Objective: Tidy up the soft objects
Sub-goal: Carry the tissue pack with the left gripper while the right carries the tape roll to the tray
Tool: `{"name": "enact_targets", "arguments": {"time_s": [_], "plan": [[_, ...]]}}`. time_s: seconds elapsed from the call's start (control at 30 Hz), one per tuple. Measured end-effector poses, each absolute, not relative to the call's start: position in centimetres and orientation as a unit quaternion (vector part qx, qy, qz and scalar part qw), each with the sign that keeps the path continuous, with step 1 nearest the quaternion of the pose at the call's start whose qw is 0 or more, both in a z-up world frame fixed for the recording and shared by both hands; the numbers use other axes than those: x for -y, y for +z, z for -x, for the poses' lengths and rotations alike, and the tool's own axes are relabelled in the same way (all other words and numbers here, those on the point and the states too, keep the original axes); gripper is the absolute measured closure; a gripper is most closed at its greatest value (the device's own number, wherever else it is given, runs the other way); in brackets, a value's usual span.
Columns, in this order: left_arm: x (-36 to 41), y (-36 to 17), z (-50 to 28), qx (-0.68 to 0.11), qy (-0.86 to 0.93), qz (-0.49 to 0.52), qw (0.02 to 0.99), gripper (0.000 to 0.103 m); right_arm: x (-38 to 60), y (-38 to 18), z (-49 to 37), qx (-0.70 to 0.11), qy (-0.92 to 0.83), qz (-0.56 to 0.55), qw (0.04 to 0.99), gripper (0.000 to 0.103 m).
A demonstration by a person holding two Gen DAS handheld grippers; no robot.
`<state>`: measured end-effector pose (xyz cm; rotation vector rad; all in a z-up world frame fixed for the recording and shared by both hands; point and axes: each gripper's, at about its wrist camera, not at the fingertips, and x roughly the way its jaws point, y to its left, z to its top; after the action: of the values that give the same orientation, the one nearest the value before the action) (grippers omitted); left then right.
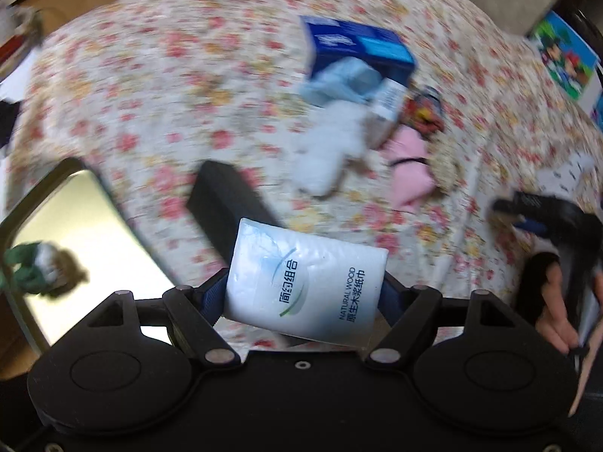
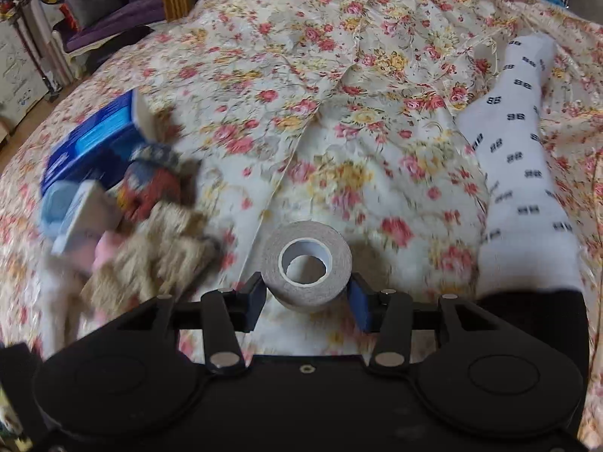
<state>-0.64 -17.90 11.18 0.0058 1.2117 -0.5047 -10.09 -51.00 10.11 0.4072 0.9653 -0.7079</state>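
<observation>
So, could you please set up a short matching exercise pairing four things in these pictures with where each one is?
Things:
1. tissue pack
2. tape roll
3. patterned sock
4. blue box

Places:
A. lying alone on the bedspread
B. between the left gripper's fingers
C. on the pile of soft things
D. between the right gripper's fingers

Pairs: 1-B, 2-D, 3-A, 4-C

I see open bedspread (image 2: 339, 75) ahead; a cluttered pile (image 2: 124, 203) blocks my left, a socked leg (image 2: 520, 173) my right.
</observation>
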Motion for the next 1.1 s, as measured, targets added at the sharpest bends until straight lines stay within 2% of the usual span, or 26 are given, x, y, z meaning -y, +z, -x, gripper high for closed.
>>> {"name": "enact_targets", "arguments": {"time_s": [0.33,0.67,0.93,1.1], "plan": [[8.6,10.0,-2.6,-0.550,-0.123,0.036,0.825,0.030,42.3,13.7,13.7,-0.429,-0.279,-0.165,0.843,0.057],[3.7,6.9,-7.1,-0.549,-0.059,0.062,0.832,0.030,32.0,16.7,12.9,-0.442,-0.157,-0.126,0.874,0.057],[3.5,4.1,-10.5,-0.541,-0.050,0.007,0.839,0.030,23.3,15.5,9.4,-0.487,-0.055,-0.088,0.867,0.057],[2.3,1.9,-10.4,-0.566,-0.042,-0.002,0.823,0.030,19.1,13.1,7.0,-0.515,-0.021,-0.065,0.855,0.057]]}}
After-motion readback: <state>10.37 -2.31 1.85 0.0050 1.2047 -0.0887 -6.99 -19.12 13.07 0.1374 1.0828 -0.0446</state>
